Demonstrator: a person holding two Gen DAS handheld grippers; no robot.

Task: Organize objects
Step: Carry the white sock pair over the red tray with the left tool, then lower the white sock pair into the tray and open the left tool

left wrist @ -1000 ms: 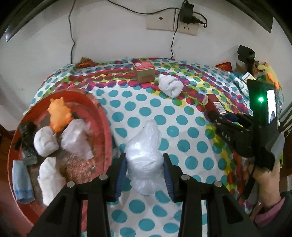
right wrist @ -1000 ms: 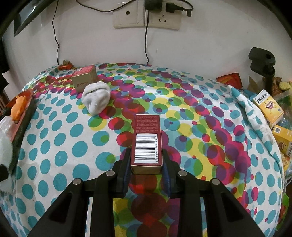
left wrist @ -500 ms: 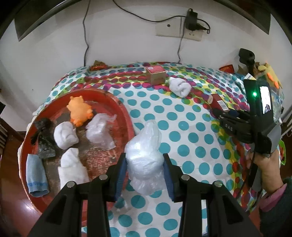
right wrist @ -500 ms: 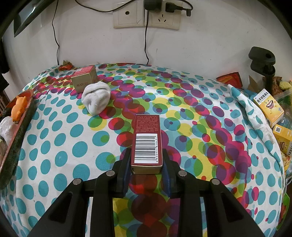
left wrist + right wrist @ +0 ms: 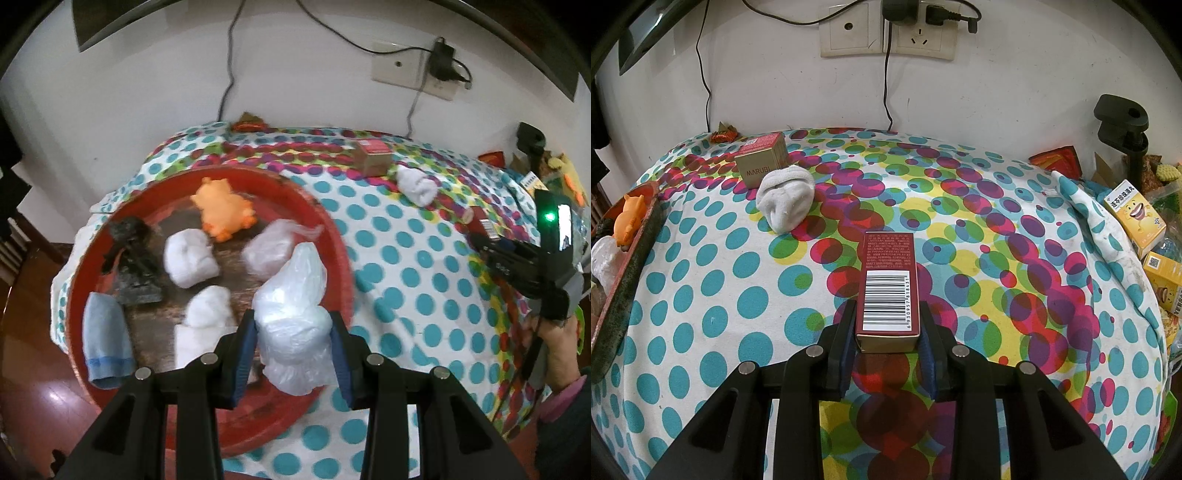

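Observation:
My left gripper (image 5: 293,354) is shut on a white plastic-wrapped bundle (image 5: 293,314) and holds it above the right side of the round red tray (image 5: 334,236). In the tray lie an orange toy animal (image 5: 223,208), two white rolled socks (image 5: 188,256), a clear plastic bundle (image 5: 273,249), a black figure (image 5: 135,254) and a light blue sock (image 5: 105,338). My right gripper (image 5: 888,345) is shut on a dark red carton with a barcode (image 5: 889,286), low over the spotted cloth. A white rolled sock (image 5: 785,199) and a brown Marubi box (image 5: 762,158) sit farther back.
The spotted tablecloth (image 5: 997,258) covers the table up to a white wall with sockets (image 5: 886,29) and hanging cables. Yellow cartons (image 5: 1134,218) and a black clamp stand (image 5: 1123,125) crowd the right edge. A red wrapper (image 5: 724,136) lies at the back left. Wooden floor (image 5: 33,387) shows left of the table.
My left gripper has carried the plastic-wrapped bundle leftward from over the cloth to above the red tray, which now fills more of its view. The right gripper and its carton have stayed still.

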